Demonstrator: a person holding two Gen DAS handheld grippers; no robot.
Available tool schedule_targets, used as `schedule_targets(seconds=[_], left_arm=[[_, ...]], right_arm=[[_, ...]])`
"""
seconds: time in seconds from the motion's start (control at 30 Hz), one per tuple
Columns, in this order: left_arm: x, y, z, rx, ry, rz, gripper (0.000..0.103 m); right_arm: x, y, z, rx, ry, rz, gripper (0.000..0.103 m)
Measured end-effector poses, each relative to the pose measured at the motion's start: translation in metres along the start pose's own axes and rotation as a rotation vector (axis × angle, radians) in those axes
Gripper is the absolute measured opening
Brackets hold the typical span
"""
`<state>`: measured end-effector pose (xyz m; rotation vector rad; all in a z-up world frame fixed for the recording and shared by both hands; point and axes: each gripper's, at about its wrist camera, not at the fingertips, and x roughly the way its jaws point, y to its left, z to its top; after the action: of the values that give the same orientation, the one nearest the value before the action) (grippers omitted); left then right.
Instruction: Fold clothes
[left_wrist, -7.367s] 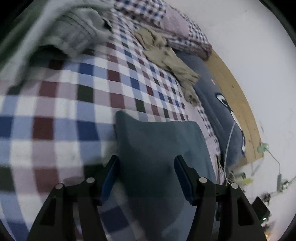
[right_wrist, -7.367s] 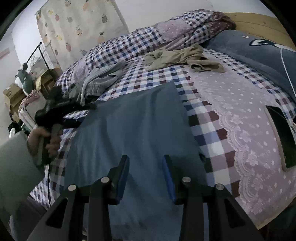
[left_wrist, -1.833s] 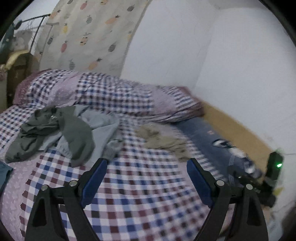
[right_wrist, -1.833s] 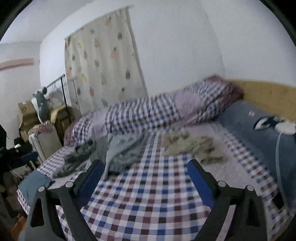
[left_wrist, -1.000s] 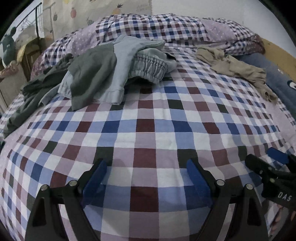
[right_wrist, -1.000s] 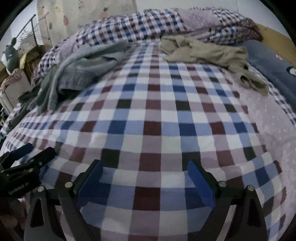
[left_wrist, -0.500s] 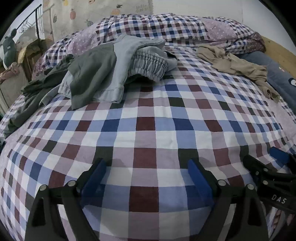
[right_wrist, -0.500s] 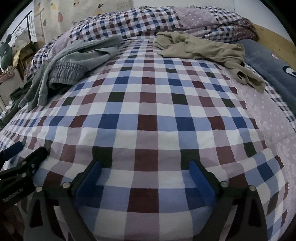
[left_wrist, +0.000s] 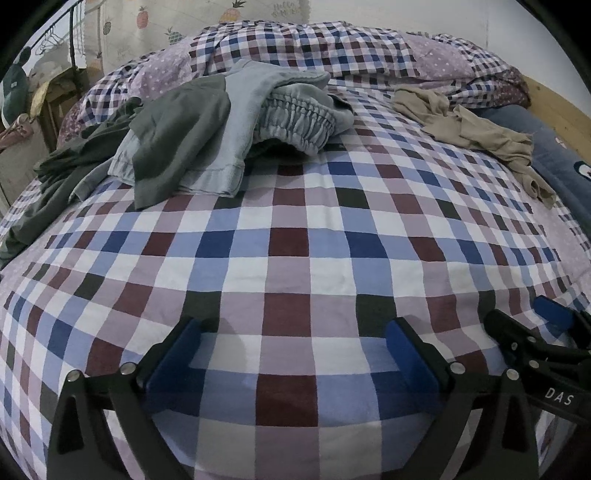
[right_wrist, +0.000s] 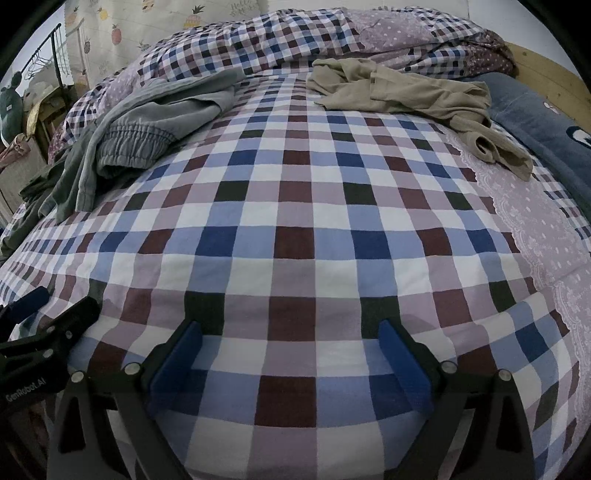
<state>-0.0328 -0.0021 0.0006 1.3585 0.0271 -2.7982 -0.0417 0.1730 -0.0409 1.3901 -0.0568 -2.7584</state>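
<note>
Grippers spread wide over a bed covered in a blue, maroon and white checked sheet (left_wrist: 288, 236): the left gripper (left_wrist: 293, 354) and the right gripper (right_wrist: 290, 352) both hover low at the near edge of the bed, blue-padded fingers (left_wrist: 173, 354) far apart, holding nothing; whether the tips brush the sheet cannot be told. Unfolded clothes lie towards the far edge. A crumpled light grey-blue pair of trousers with an elastic waistband (left_wrist: 291, 110) sits at the far left, partly under a dark grey-green garment (left_wrist: 177, 133) that trails towards the left edge. A rumpled beige garment (left_wrist: 476, 129) lies at the far right, well apart from the grey heap. Behind both, a bunched checked quilt (left_wrist: 332, 51) runs along the far edge. The right wrist view alone shows a lilac lace-trimmed panel (right_wrist: 532, 221) along the right edge, beside a dark blue blanket (right_wrist: 546, 122). Each view catches the other gripper at its lower corner.
</note>
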Motion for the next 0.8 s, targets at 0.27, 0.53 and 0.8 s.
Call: schedule_targets(seconds=[0.27,0.53,0.8], left_arm=[[0.0004,-0.0002,-0.0009,0.0,-0.005,0.003,0.102],[0.0006,0.001,-0.0016,-0.002,-0.009,-0.002,0.102],[0.0005,0.0022,-0.0017,-0.014,-0.011,-0.016,0.102]], right_arm=[[0.0004,-0.0002,0.0002,0.0,0.0,-0.001,0.099],[0.0007,-0.0001,-0.0001,0.0,0.0,-0.001,0.099],[0.0011,-0.0004,0.0,0.001,0.0,0.0,0.099]])
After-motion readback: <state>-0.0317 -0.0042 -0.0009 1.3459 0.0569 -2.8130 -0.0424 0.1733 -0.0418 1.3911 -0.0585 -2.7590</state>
